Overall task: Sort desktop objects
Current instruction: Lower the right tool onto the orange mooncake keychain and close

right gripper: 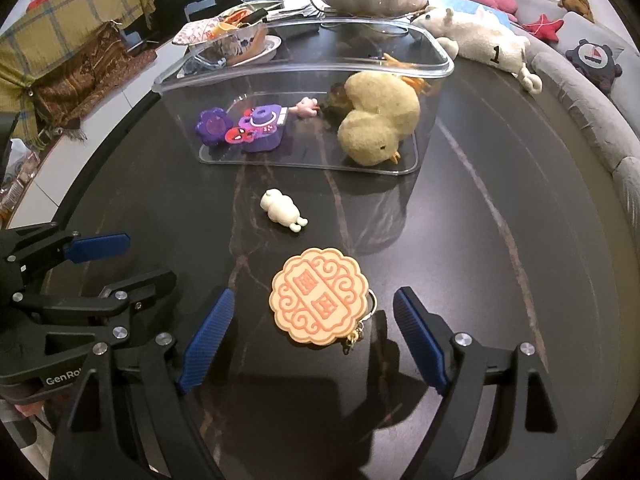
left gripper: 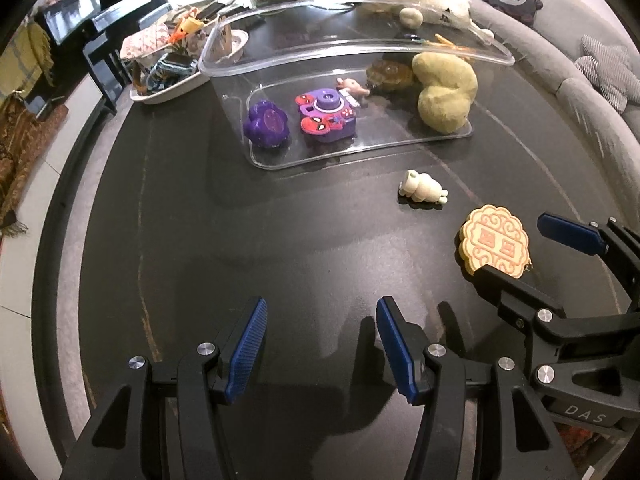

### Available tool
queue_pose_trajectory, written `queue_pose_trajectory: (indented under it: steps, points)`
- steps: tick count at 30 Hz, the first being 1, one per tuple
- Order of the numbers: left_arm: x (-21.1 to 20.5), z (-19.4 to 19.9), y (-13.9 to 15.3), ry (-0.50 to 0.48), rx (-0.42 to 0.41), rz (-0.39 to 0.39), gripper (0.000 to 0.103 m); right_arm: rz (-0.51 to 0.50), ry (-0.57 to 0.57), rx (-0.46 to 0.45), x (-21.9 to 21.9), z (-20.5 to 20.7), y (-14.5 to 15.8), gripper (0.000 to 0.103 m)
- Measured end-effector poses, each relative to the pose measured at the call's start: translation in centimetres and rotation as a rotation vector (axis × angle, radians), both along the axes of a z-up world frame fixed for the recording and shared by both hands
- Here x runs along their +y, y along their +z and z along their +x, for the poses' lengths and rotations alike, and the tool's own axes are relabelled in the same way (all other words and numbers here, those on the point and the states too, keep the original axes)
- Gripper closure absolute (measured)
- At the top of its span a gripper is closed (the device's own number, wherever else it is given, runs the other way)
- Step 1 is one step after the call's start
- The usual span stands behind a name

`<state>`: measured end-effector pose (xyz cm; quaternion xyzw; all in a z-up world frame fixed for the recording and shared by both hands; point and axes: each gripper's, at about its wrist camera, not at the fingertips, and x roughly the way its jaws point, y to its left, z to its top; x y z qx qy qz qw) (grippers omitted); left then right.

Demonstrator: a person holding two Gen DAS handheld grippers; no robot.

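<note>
I see a clear bin [right gripper: 304, 76] in the upper middle of the right-wrist view, standing on the dark table [right gripper: 500, 280]. Inside it, from left to right, lie a purple flower toy [right gripper: 213, 125], a purple toy camera [right gripper: 262, 127], a small pink figure [right gripper: 307, 107], a brown toy [right gripper: 336, 101] that I cannot make out, and a yellow chick [right gripper: 378, 120] against the right wall. Behind the bin's left corner sits a white dish [right gripper: 267, 50] heaped with odds and ends; at the top middle stands a bowl [right gripper: 370, 2] of mixed bits.

Outside the bin, just below it in the frame, a white figure [right gripper: 282, 210] lies on the table. Lower down, the mooncake tag [right gripper: 320, 296] lies flat with its clasp at its lower right.

My right gripper [right gripper: 314, 338] tilts steeply down over the table, jaws spread wide, one to each side of the mooncake tag's lower half, neither pad touching it. It holds nothing.

In the left-wrist view my left gripper [left gripper: 320, 344] also points steeply down at bare table in the lower middle, jaws partly apart, nothing between them. The right gripper enters from the right edge, one finger [left gripper: 568, 234] beyond the mooncake tag [left gripper: 494, 240].
</note>
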<state>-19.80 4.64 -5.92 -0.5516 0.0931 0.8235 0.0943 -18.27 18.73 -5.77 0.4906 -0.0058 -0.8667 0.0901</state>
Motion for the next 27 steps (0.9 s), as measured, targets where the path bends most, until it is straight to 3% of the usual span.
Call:
queue_pose_trajectory:
  steps: [15, 22, 27]
  points:
    - [0.3, -0.4, -1.3, -0.002, -0.014, -0.017, 0.050, -0.001, 0.016, -0.043, 0.0, -0.9, -1.6, 0.033]
    - [0.9, -0.3, -1.2, -0.008, -0.012, -0.019, 0.050, 0.103, 0.031, -0.024, -0.9, -0.6, -1.8, 0.047]
    - [1.1, -0.3, -1.0, -0.011, -0.014, -0.014, 0.050, 0.091, 0.011, -0.028, -0.4, -0.6, -1.7, 0.048]
